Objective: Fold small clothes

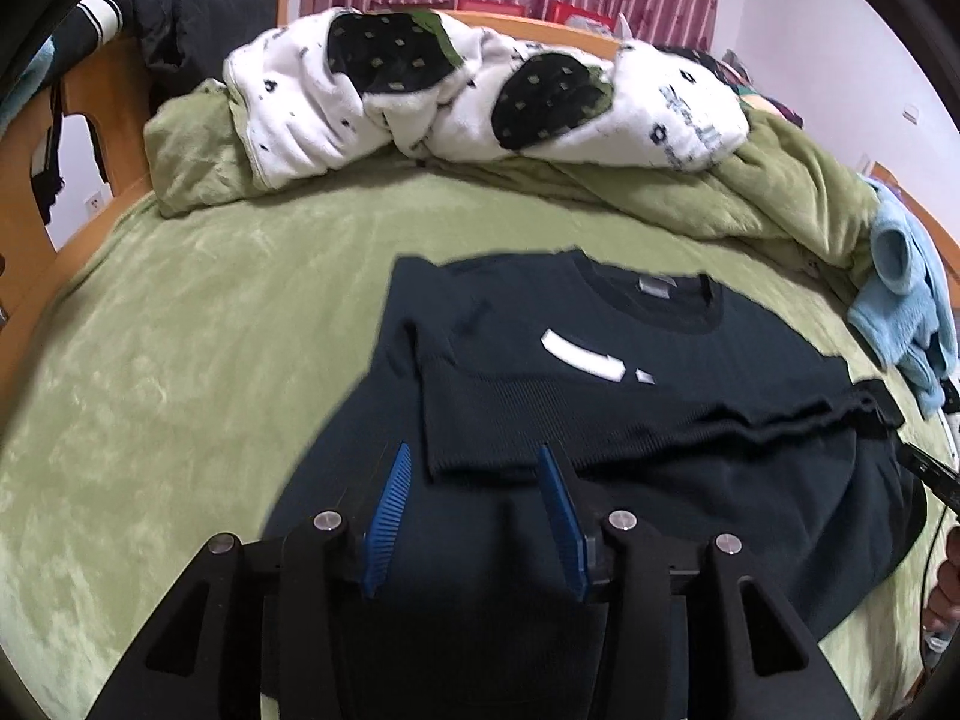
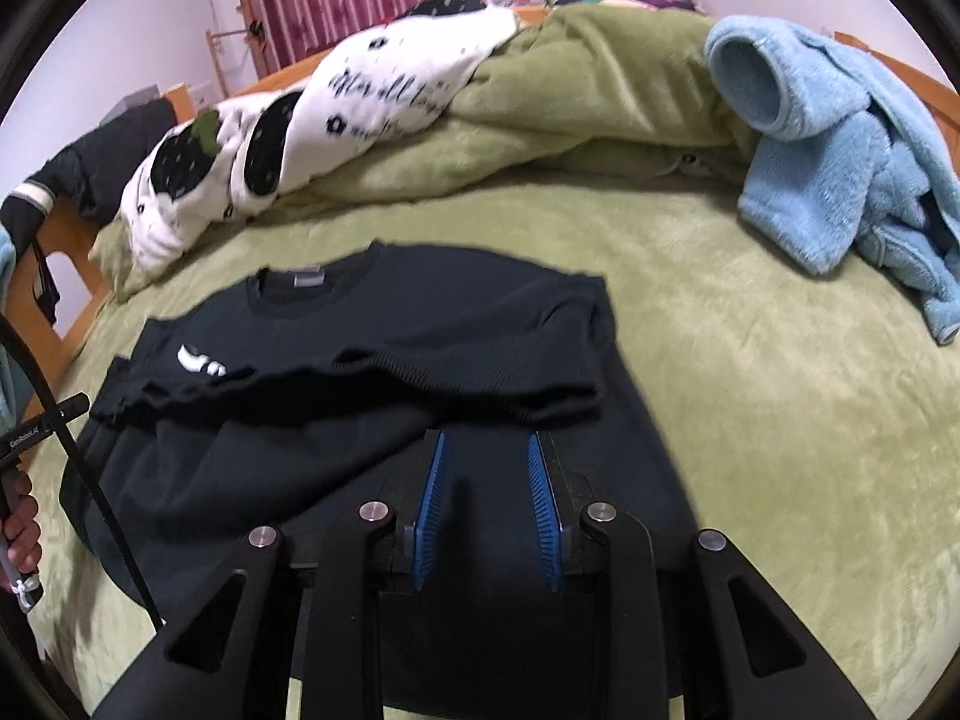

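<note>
A dark navy sweater point(image 1: 630, 420) with a white chest print lies flat on the green bedspread point(image 1: 180, 360), neck pointing away. Both sleeves are folded across the chest. My left gripper point(image 1: 474, 456) is open and empty, hovering over the sweater's lower left part, its blue pads point(image 1: 390, 498) apart. In the right wrist view the same sweater point(image 2: 372, 372) lies ahead. My right gripper point(image 2: 486, 444) is open and empty above the sweater's lower right part, just below the folded sleeve.
A white and black patterned blanket point(image 1: 480, 96) and a bunched green quilt point(image 2: 570, 102) lie along the far side of the bed. A light blue fleece garment point(image 2: 840, 156) sits at the right. The wooden bed frame point(image 1: 36, 192) runs along the left.
</note>
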`<state>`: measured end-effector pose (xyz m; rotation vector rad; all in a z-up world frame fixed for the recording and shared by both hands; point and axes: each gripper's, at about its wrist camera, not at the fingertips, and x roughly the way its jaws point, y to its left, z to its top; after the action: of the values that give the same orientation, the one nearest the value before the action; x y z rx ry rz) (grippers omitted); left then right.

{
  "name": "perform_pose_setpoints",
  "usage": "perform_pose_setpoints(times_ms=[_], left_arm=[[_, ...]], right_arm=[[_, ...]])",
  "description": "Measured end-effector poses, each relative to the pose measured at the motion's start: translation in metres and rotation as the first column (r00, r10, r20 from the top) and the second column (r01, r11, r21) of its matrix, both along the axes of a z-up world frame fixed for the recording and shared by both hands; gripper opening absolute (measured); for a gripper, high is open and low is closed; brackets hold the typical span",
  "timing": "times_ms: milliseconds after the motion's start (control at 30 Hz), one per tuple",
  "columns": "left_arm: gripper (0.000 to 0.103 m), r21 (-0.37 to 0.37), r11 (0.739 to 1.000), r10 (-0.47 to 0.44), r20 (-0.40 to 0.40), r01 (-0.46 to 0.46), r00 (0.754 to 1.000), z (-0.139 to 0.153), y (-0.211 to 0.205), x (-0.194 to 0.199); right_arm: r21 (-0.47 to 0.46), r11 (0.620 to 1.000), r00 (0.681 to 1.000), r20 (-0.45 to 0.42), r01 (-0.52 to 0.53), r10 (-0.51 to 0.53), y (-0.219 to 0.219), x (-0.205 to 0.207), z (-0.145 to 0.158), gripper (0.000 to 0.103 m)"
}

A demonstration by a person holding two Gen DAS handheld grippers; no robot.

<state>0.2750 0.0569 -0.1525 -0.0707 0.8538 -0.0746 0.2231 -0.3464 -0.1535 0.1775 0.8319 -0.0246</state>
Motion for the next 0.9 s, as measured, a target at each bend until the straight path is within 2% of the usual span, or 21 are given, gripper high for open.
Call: perform_pose_setpoints(times_ms=[167,300,433,633,733,900], left_arm=[[0.042,0.001,1.000,-0.024,-0.038,0.024,0.999,-0.018,-0.010,-0.001],[0.042,0.003,0.999,-0.037,-0.073,0.038,0.997,-0.035,-0.018,0.008],[0.042,0.023,0.999,-0.030,-0.061,0.031,0.998,-0.041,-0.022,0.026],[0.042,-0.026,1.000,0.002,-0.041,-0.003,0.999,-0.032,-0.012,0.067],[0.042,-0.024,0.999,0.043,-0.020,-0.043,0.999,-0.023,-0.005,0.085],[0.042,-0.029,0.997,0.066,-0.002,-0.067,0.998,-0.020,0.005,0.094]], right_arm=[[0.000,1.000,0.999,-0.040,-0.022,0.022,0.011,0.010,-0.017,0.027],[-0.012,1.000,0.994,-0.109,-0.025,0.024,0.014,0.031,-0.031,0.027],[-0.030,0.999,0.990,-0.140,-0.037,0.033,0.017,0.056,-0.037,0.025],[0.011,0.999,0.992,-0.116,-0.038,0.039,0.012,0.100,-0.028,0.025],[-0.006,1.000,0.997,-0.072,-0.006,0.006,0.005,0.123,-0.020,0.024],[0.025,0.999,0.998,-0.061,0.027,-0.025,-0.014,0.138,-0.016,0.025]])
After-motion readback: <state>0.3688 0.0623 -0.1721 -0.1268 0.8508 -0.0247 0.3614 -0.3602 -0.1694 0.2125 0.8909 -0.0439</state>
